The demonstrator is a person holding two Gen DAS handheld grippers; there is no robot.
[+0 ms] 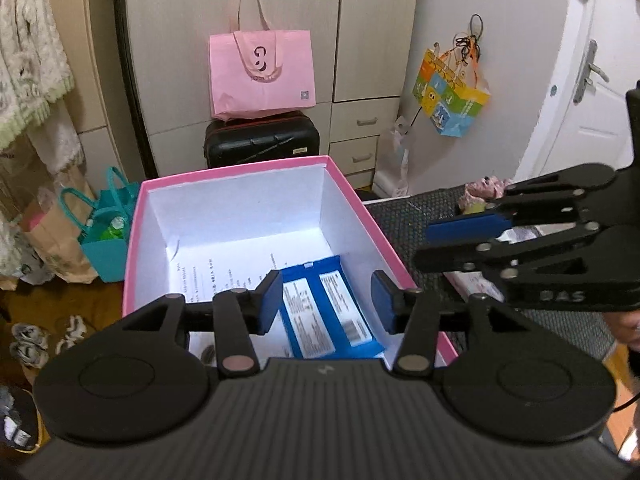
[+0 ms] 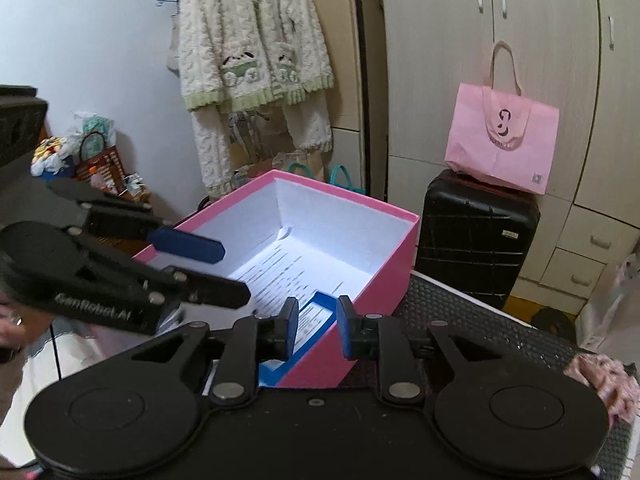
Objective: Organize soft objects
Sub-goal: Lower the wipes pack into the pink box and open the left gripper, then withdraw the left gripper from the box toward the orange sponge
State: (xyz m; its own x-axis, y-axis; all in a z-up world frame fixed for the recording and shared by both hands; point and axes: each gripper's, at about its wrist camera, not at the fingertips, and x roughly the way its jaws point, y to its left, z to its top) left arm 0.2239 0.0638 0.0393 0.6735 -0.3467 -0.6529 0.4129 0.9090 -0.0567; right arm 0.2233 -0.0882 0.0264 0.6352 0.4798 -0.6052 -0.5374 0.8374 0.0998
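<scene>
A pink box (image 1: 236,170) with a white inside stands open, and a printed sheet (image 1: 224,268) lines its floor. On that sheet lies a blue packet (image 1: 308,312). My left gripper (image 1: 326,304) hangs open over the packet, its blue pads clear of it on both sides. My right gripper (image 1: 422,245) comes in from the right over the dark mat (image 1: 408,216). In the right wrist view the right gripper (image 2: 318,328) has a narrow gap between its pads with nothing in it, above the box's near wall (image 2: 384,292). A pink fluffy object (image 2: 600,372) rests on the mat to the right.
Behind the box stand a black suitcase (image 1: 262,142) with a pink tote bag (image 1: 262,72) on top, and wardrobe doors. A teal bag (image 1: 106,236) and paper bags sit on the floor at left. A fuzzy cardigan (image 2: 252,40) hangs on the wall.
</scene>
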